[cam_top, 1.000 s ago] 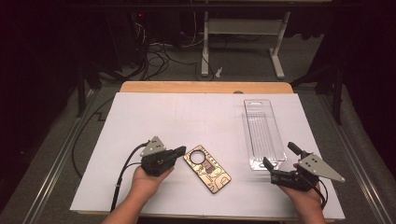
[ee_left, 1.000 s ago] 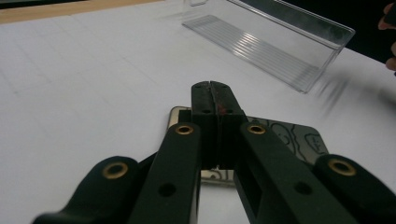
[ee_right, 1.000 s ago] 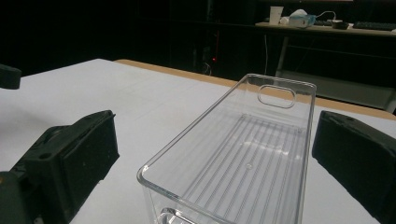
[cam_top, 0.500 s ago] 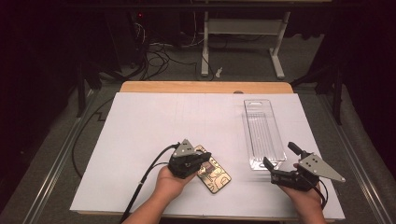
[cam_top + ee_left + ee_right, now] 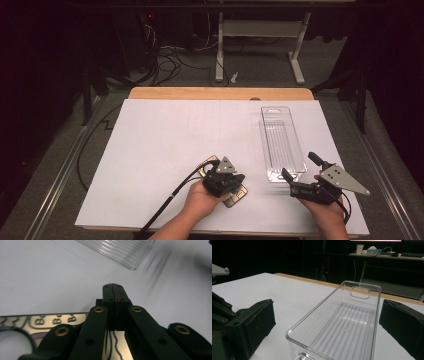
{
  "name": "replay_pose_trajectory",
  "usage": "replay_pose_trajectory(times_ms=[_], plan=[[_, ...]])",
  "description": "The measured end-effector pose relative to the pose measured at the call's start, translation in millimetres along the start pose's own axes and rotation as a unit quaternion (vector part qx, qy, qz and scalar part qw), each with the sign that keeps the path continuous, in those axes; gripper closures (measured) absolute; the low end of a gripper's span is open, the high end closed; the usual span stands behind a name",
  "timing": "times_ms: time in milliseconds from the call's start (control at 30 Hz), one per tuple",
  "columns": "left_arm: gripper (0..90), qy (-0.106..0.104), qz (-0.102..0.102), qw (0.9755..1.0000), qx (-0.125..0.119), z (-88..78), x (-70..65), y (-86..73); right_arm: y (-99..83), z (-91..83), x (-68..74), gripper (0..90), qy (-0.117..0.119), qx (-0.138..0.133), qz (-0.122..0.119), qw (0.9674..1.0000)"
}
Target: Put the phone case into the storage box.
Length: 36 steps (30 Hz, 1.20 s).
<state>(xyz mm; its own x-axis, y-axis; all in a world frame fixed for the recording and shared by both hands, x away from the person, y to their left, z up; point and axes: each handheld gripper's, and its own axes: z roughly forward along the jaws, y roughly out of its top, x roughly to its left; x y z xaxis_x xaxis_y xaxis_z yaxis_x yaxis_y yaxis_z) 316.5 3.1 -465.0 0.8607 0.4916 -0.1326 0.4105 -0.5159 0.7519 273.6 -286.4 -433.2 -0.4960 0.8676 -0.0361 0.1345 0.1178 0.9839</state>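
Left gripper (image 5: pixel 239 181) sat over the gold patterned card (image 5: pixel 237 195) near the front edge of the table (image 5: pixel 165 145), a bit right of centre. Jaws were fully together, pad against pad, nothing between them; the left gripper view showed that clearly (image 5: pixel 115 293). The card lay flat on the white table cover, directly under the gripper body. In the left gripper view its gold face with dark wavy lines and lettering (image 5: pixel 50 321) ran below and behind the closed tips, which stuck out past its edge over bare white surface. Couldn't tell whether the jaws were touching the card or just above it. The left hand (image 5: pixel 200 197) covered most of the card in the high view; one corner poked out at the front right, another behind the gripper.

Right gripper (image 5: pixel 299 176) was at the front right of the table, jaws wide apart and holding nothing. They flanked the near end of the clear plastic tray (image 5: pixel 281 145), one black pad (image 5: pixel 259 322) on each side, both clear of the walls (image 5: pixel 332 322). The tray stood upright and empty on the table, long axis running away from the person, ribbed floor, hang slot at the far end.

The two grippers were near each other but apart.
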Motion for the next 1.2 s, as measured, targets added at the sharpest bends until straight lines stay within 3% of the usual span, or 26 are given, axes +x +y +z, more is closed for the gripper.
replay_pose_trajectory(times_ms=[300,567,767,1200], plan=[[89.9,-0.001,0.017,0.999,0.042,14.1,-10.1,4.3,0.4,-0.6,0.4,0.7,0.0,-0.002,0.002,1.0],[89.9,-0.025,0.03,0.9973,0.061,16.5,-13.8,6.7,0.5,-0.6,0.5,0.7,0.0,-0.003,0.005,1.0],[89.9,-0.023,0.046,0.9952,0.083,7.2,-16.9,2.9,0.1,-1.0,0.0,0.8,-0.001,-0.004,0.008,1.0],[89.9,-0.023,0.047,0.9943,0.092,-27.3,-10.7,-21.3,0.0,0.3,0.5,1.0,-0.002,-0.003,0.007,1.0]])
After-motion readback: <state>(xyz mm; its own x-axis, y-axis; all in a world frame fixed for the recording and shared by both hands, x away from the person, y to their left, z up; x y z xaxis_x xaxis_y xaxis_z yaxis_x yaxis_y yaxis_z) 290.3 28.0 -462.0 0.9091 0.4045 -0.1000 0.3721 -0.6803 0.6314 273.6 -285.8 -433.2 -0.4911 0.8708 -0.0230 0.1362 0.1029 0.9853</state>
